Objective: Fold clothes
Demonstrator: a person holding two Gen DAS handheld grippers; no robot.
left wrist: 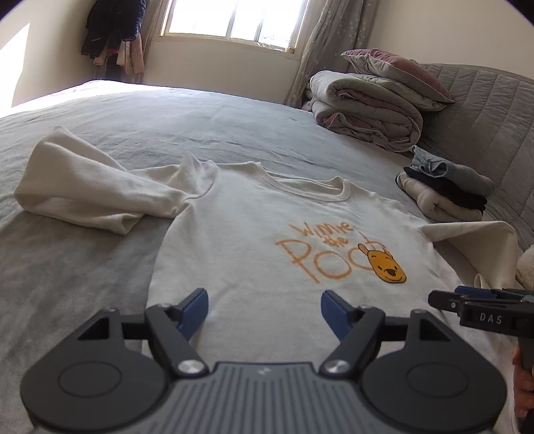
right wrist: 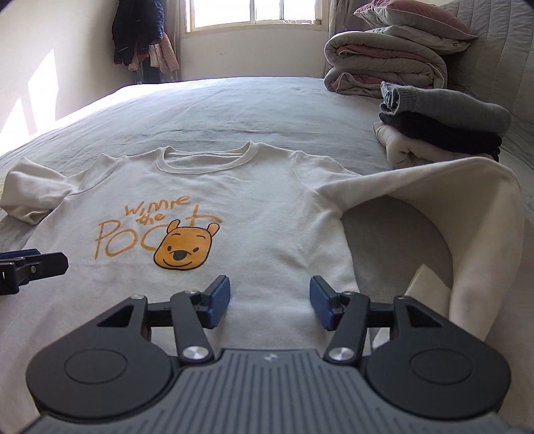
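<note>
Grey bedsheet (left wrist: 100, 267) carries a cream Winnie the Pooh sweatshirt (left wrist: 253, 233) lying face-up near its middle. Left gripper (left wrist: 264, 312) hovers over its hem, jaws apart and empty; right gripper (right wrist: 269, 300) likewise; folded clothes (right wrist: 444, 133) sit far right.

A wide bed (left wrist: 140, 127) covered by a grey sheet is seen ahead of both claws. Spread flat on it, directly under and beyond the open fingers, lies a cream sweatshirt (left wrist: 253, 213) with an orange bear print — its collar is turned away from the claws. One sleeve (left wrist: 83, 190) is bunched on the sheet to the far left of the left claw; the other sleeve (right wrist: 467, 213) is bent back just right of the right claw. Further ahead and to the right, a stack of folded clothes (right wrist: 444, 130) rests on the bed — grey on top, black beneath, cream at the bottom. Beyond it, a rolled quilt (right wrist: 383, 63) topped by a pillow (right wrist: 414, 16) is set.
</note>
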